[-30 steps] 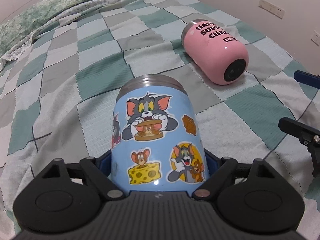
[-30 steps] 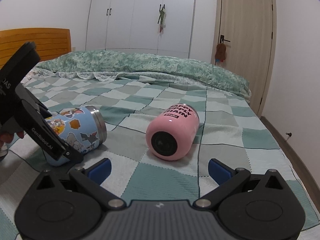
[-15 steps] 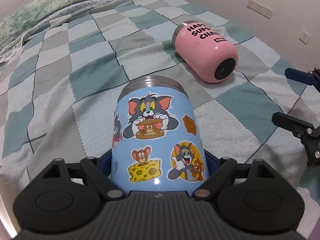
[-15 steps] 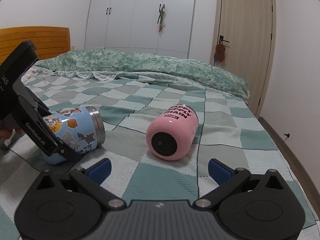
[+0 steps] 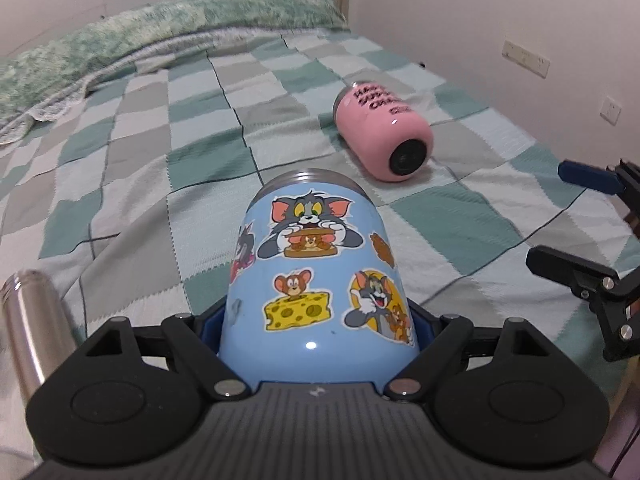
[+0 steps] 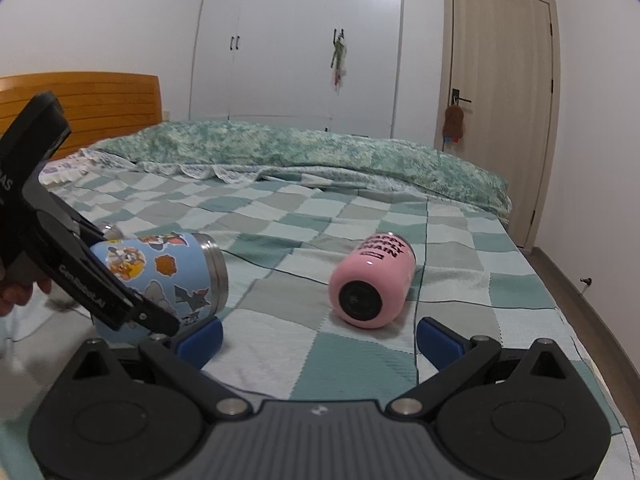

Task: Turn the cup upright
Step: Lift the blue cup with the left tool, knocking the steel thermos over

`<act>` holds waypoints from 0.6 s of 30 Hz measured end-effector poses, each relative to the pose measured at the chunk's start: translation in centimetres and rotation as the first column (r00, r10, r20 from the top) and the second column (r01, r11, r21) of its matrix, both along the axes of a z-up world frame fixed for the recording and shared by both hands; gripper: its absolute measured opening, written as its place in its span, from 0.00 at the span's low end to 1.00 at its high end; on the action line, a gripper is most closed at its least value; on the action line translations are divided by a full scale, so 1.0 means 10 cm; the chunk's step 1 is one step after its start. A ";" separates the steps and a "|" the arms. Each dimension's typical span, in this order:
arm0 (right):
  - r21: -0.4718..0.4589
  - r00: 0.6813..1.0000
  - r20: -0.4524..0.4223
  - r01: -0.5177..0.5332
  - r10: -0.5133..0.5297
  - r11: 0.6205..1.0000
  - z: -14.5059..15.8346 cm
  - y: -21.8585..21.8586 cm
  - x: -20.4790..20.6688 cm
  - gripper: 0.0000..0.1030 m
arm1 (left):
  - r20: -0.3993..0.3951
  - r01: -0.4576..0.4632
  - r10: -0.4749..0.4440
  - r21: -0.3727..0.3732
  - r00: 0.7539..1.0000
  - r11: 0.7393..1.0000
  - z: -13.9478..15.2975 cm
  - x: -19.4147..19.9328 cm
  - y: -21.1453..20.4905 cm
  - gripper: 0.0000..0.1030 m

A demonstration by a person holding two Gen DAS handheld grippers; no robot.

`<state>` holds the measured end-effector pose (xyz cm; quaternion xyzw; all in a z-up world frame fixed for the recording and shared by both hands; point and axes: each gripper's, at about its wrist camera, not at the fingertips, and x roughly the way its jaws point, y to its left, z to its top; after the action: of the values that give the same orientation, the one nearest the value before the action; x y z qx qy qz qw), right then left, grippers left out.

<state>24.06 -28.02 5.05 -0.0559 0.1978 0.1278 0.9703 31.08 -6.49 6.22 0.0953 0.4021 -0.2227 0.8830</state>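
Note:
My left gripper [image 5: 318, 328] is shut on a blue cartoon-sticker cup [image 5: 316, 280], gripping near its base. The cup is lifted off the bed and tilted, its steel rim pointing away from me. In the right wrist view the cup [image 6: 160, 276] hangs at the left, held by the left gripper [image 6: 120, 300]. A pink cup [image 5: 384, 136] lies on its side on the checked bedspread, black base towards me; it also shows in the right wrist view [image 6: 370, 286]. My right gripper [image 6: 318, 340] is open and empty, low over the bed in front of the pink cup.
A steel cylinder [image 5: 28, 328] stands at the left edge of the left wrist view. A green patterned quilt [image 6: 300, 156] lies folded across the far bed. A wooden headboard [image 6: 80, 108] is at the left, with a wardrobe and door behind.
The left gripper has lifted the blue cup and tilted it further up, so its view now reaches the far wall. The right gripper has moved a little closer to the pink cup.

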 end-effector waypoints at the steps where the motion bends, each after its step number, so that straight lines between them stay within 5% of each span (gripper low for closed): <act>1: 0.002 1.000 0.005 -0.006 0.006 1.000 0.03 0.00 -0.07 1.00 | 0.008 -0.006 0.006 -0.005 1.000 1.000 0.02 -0.07 0.00 0.83; 10: 0.011 0.998 0.040 -0.054 0.053 0.998 0.19 -0.01 -0.68 1.00 | 0.052 -0.116 0.120 -0.076 0.991 0.990 0.14 -0.92 0.03 0.84; 18: 0.003 0.993 0.052 -0.104 0.103 0.995 0.21 -0.03 -1.14 1.00 | 0.064 -0.275 0.287 -0.146 0.956 0.950 0.03 -1.60 0.06 0.84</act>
<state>12.66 -28.27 7.13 -0.0666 0.1692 0.1770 0.9673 15.08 -5.85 6.55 -0.0137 0.3580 -0.1171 0.9263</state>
